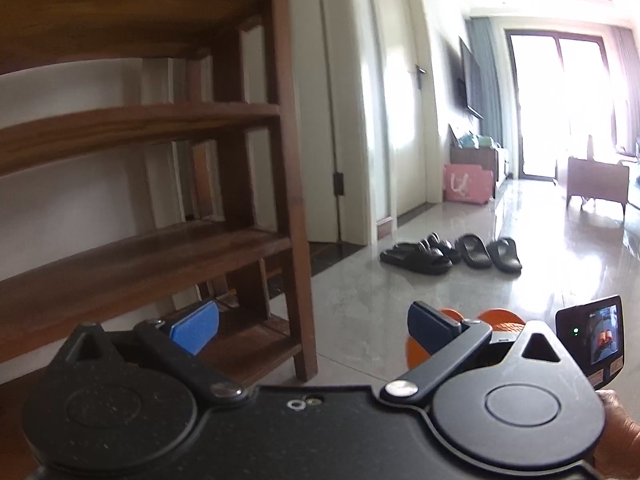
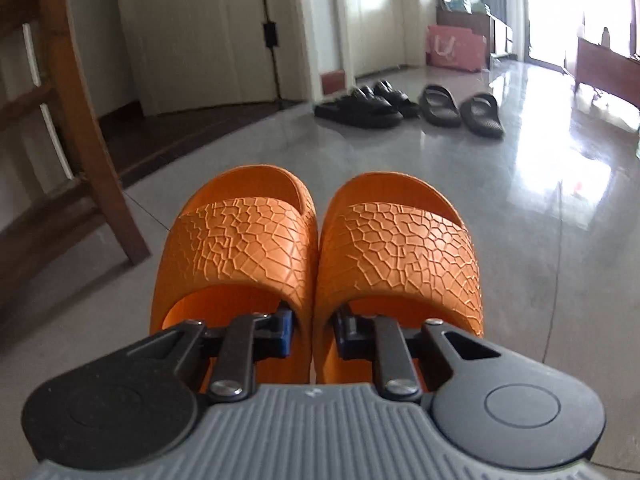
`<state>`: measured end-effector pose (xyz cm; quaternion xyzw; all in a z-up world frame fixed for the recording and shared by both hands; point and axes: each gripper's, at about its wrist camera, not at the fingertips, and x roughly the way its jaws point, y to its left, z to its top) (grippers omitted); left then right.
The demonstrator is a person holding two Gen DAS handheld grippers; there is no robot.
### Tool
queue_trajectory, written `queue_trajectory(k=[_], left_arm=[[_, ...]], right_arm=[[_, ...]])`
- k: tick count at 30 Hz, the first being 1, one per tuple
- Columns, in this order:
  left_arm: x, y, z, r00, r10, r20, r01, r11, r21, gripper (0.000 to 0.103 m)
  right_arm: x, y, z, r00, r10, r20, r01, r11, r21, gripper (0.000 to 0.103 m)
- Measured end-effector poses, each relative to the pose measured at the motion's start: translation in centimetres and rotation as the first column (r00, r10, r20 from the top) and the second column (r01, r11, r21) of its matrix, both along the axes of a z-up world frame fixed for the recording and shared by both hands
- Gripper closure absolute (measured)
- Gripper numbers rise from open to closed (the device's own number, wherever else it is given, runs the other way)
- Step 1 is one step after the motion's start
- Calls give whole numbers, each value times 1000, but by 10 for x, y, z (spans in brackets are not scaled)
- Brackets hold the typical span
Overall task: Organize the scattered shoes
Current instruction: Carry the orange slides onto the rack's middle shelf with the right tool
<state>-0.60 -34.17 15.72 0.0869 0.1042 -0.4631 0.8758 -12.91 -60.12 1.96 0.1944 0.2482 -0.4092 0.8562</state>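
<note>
My left gripper [image 1: 312, 330] gapes wide beside the wooden shoe rack [image 1: 140, 128]; my right gripper [image 2: 312, 330] pinches the orange slides [image 2: 320, 240], crackle-textured straps, side by side above the floor; black slides [image 2: 408, 108] lie beyond

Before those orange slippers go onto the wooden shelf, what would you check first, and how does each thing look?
1. Grip: right tool pinches the inner walls of both orange slippers together: ok.
2. Slippers side by side and level: ok.
3. Left tool open and holding nothing: ok.
4. Room on the wooden shelf, middle boards bare: ok.
5. Lowest board partly hidden by the left tool: cannot tell.
6. Black slippers lie far off on the floor, out of the path: ok.
</note>
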Motion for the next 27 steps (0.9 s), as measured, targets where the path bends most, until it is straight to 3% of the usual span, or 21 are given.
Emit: queue_trajectory(k=[2, 4, 6, 10, 12, 16, 18, 21, 22, 27], left_arm=[[3, 15, 14, 999, 40, -9, -40, 999, -36, 1], [7, 33, 27, 997, 83, -9, -83, 995, -63, 1], [9, 49, 39, 993, 116, -12, -117, 990, -84, 1], [13, 83, 63, 981, 192, -7, -191, 973, -127, 1], [13, 96, 72, 974, 227, -2, -225, 964, -139, 1], [15, 120, 91, 945, 326, 22, -319, 934, -161, 1], [16, 129, 99, 915, 401, 53, -388, 907, -167, 1], [16, 136, 105, 869, 487, 85, -470, 868, -159, 1], [16, 136, 106, 852, 515, 97, -498, 853, -152, 1], [12, 133, 107, 766, 635, 98, -629, 772, -88, 1]], right_arm=[[14, 8, 32, 993, 114, 7, -113, 991, -67, 81], [29, 18, 70, 966, 260, -5, -258, 955, -143, 81], [44, 32, 117, 896, 441, -46, -440, 868, -232, 81], [64, 56, 187, 719, 675, -166, -683, 642, -349, 81], [79, 69, 215, 603, 763, -231, -780, 505, -368, 81], [111, 99, 235, 366, 852, -374, -905, 233, -355, 81], [124, 111, 233, 267, 864, -427, -932, 118, -343, 81], [152, 132, 226, 83, 855, -511, -941, -101, -322, 81], [161, 136, 223, 36, 844, -535, -934, -161, -318, 81], [207, 154, 216, -146, 736, -661, -840, -445, -310, 81]])
